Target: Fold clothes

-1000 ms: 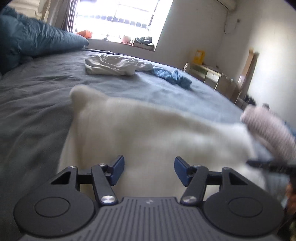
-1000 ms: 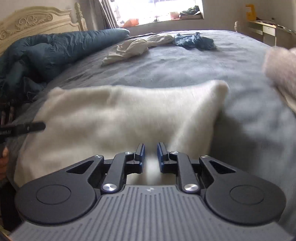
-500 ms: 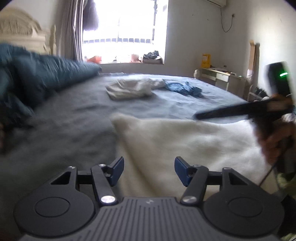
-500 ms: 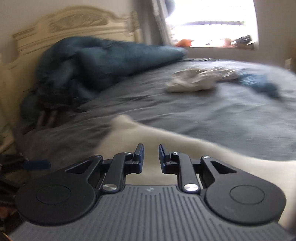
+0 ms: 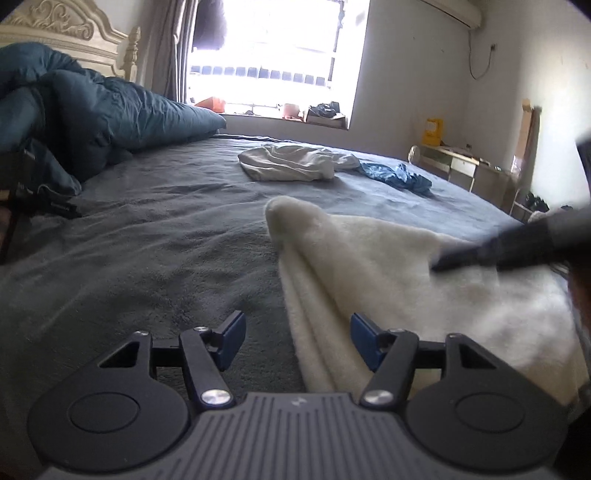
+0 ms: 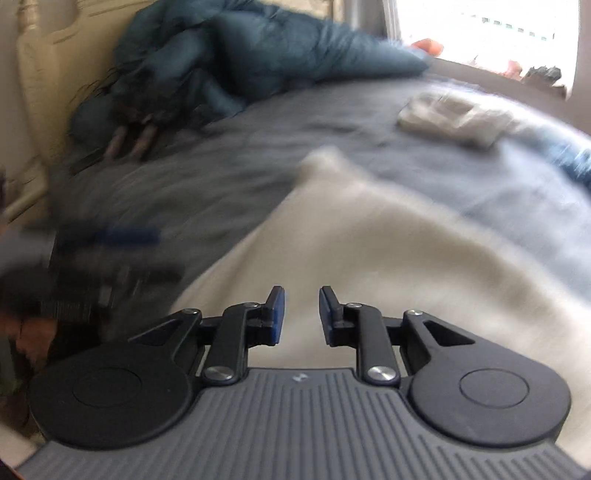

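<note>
Left gripper [image 5: 297, 341]: jaws wide apart, nothing between the pads; it hangs low over the bed at the fleece's left edge, whose layered folds run between its fingers.
Right gripper [image 6: 302, 314]: jaws narrow with a clear gap, gripping nothing; it hangs over the near part of the fleece. In the left view it shows as a dark blurred bar [image 5: 509, 247] over the fleece's right side.
Fleece [image 5: 399, 280]: cream, thick, folded in layers on the near right of the bed, one corner peaked up at its far left.
Bed [image 5: 155, 236]: grey-blue sheet, wrinkled.
Quilt [image 5: 92, 118]: dark teal, heaped far left against the headboard [image 5: 62, 29].
White garment [image 5: 295, 162]: crumpled, far centre of the bed.
Blue garment [image 5: 399, 177]: crumpled, just right of the white one.
Window [image 5: 280, 51]: bright, beyond the bed.
Desk [image 5: 458, 166]: far right by the wall.
</note>
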Action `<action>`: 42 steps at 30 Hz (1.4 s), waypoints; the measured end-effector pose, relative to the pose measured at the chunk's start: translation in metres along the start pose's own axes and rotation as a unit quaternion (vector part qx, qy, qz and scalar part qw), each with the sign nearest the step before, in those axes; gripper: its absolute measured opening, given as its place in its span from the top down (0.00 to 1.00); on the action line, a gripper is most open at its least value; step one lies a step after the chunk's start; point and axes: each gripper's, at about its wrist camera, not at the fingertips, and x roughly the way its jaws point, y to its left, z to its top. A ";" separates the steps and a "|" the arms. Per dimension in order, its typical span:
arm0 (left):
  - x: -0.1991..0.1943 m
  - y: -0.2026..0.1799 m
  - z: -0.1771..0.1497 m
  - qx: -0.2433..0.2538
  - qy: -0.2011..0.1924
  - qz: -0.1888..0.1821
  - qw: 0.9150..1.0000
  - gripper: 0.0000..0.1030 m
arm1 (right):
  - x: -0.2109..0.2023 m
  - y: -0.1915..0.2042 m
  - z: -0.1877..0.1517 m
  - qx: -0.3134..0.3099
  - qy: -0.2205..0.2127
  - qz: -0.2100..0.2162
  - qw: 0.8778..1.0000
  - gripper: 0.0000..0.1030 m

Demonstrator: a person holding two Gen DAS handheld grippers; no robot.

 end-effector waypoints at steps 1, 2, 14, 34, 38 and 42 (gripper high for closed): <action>0.003 0.002 -0.002 -0.005 -0.003 -0.002 1.000 0.38 | 0.002 -0.004 0.013 0.007 -0.009 -0.015 1.000 0.72; 0.004 0.005 -0.003 -0.009 -0.005 -0.004 1.000 0.38 | 0.005 -0.007 0.025 0.016 -0.017 -0.023 0.999 0.66; 0.014 0.049 -0.009 -0.039 -0.021 0.012 0.999 0.38 | 0.144 0.045 0.079 -0.129 0.044 -0.106 0.985 0.42; 0.171 0.059 0.089 -0.018 -0.018 -0.130 0.991 0.41 | 0.081 -0.010 0.089 -0.043 -0.011 -0.054 0.998 0.81; 0.200 0.042 0.081 0.014 0.005 -0.089 0.996 0.40 | 0.077 -0.017 0.085 -0.039 -0.012 -0.041 0.998 0.85; 0.192 0.046 0.080 0.012 -0.002 -0.101 0.995 0.44 | 0.080 -0.024 0.084 -0.028 -0.009 -0.033 0.999 0.85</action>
